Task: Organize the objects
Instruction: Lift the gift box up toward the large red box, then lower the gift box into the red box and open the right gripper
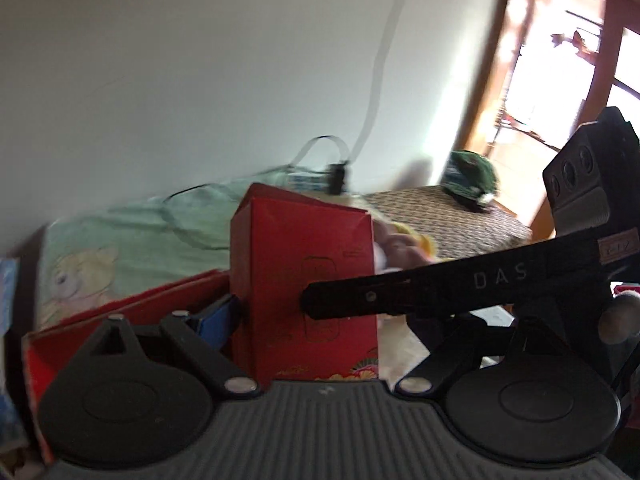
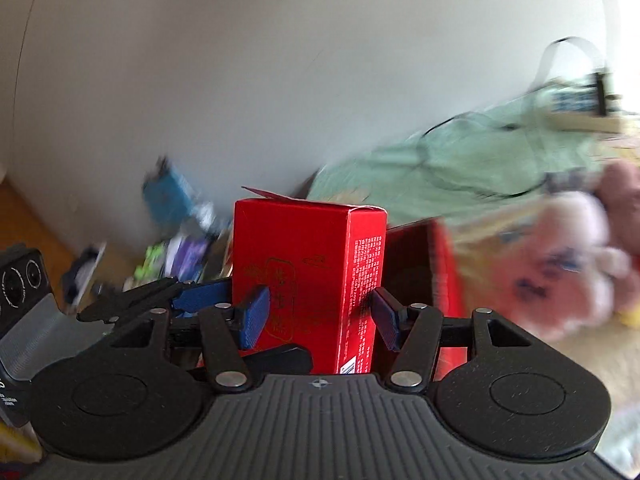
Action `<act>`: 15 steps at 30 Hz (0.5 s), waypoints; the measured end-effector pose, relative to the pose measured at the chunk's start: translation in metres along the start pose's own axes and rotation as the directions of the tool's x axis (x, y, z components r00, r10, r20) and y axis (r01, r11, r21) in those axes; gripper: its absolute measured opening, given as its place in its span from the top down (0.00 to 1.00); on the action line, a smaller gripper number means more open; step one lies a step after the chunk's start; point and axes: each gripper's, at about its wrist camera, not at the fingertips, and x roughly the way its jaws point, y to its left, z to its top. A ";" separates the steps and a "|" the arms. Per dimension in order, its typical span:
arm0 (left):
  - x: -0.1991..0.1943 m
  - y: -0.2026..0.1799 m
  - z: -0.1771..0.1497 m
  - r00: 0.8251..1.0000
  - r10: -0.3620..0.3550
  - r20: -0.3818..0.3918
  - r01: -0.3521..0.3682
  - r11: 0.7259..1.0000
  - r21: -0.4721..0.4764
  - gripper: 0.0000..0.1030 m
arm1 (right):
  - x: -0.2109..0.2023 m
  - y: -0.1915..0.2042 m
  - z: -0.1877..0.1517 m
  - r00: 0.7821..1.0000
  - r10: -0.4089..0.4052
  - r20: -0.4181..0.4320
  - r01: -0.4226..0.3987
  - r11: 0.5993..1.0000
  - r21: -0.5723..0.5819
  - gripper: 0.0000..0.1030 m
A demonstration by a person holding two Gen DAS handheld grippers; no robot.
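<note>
1. At centre frame of the right wrist view, the right tool (image 2: 316,316) clamps the upright red box (image 2: 308,280) between 2 blue pads (image 2: 254,318).
2. The left tool (image 1: 272,308) grips the same box from its left side.
3. Behind lies an open red carton (image 2: 440,272), then a green bedsheet (image 2: 460,168).

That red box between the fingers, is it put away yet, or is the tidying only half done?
Not yet. The small red box stands upright between the right gripper fingers, beside a larger open red box. Nothing visibly looks finished. Toys lie scattered by the wall and a plush toy is still out.
</note>
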 end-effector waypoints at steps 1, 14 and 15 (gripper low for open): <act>0.000 0.012 -0.003 1.000 0.026 -0.008 -0.026 0.999 -0.030 0.15 | 0.016 0.005 0.006 0.999 0.011 -0.030 -0.011 1.000 -0.016 0.43; 0.057 0.118 -0.049 0.929 0.189 -0.317 -0.287 0.910 -0.300 0.15 | 0.172 0.032 0.003 0.873 -0.013 -0.487 -0.049 0.992 -0.115 0.42; 0.064 0.122 -0.050 0.919 0.187 -0.346 -0.299 0.904 -0.307 0.15 | 0.178 0.030 0.001 0.863 -0.016 -0.505 -0.048 0.992 -0.113 0.43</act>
